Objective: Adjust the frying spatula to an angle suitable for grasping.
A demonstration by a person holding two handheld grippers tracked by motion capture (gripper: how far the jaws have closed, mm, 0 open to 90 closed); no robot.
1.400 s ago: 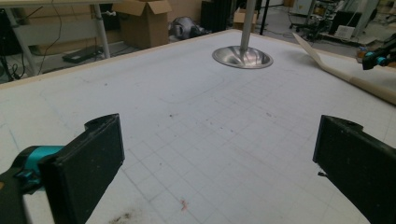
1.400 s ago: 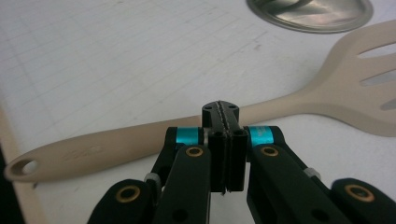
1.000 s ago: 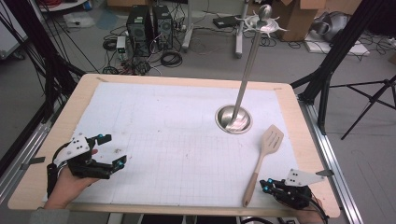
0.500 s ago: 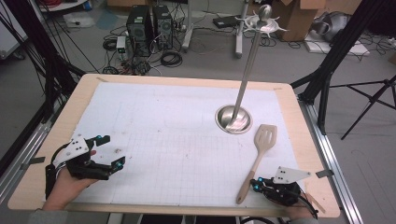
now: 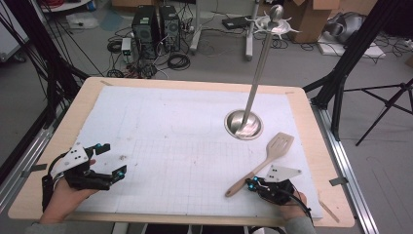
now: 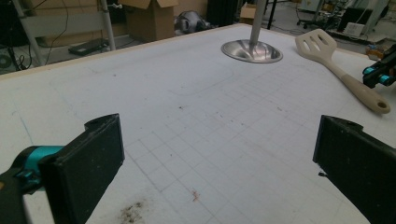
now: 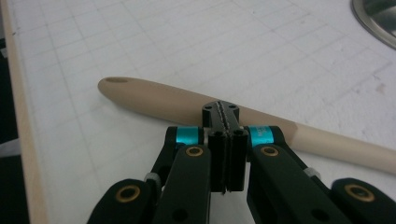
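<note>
1. A wooden table (image 5: pixel 311 146) carries a white gridded mat (image 5: pixel 170 146), with a metal stand (image 5: pixel 243 124) toward the far right: a round shiny base and a tall pole rising from it.
2. A pale slotted spatula (image 5: pixel 265 158) lies flat on the mat, just on the near side of the stand's base and apart from it.
3. Its long axis runs diagonally: the slotted blade points away and to the right, toward the stand, and the handle end with its hanging hole points toward the near edge and to the left.
4. The right gripper (image 7: pixel 220 112) sits at the near right; its fingers are pressed together with nothing between them, tips right at the handle's side.
5. The left gripper (image 5: pixel 109 161) rests at the near left, well apart from the spatula, fingers spread wide over bare mat.
6. Nothing lies between the left gripper and the spatula.
</note>
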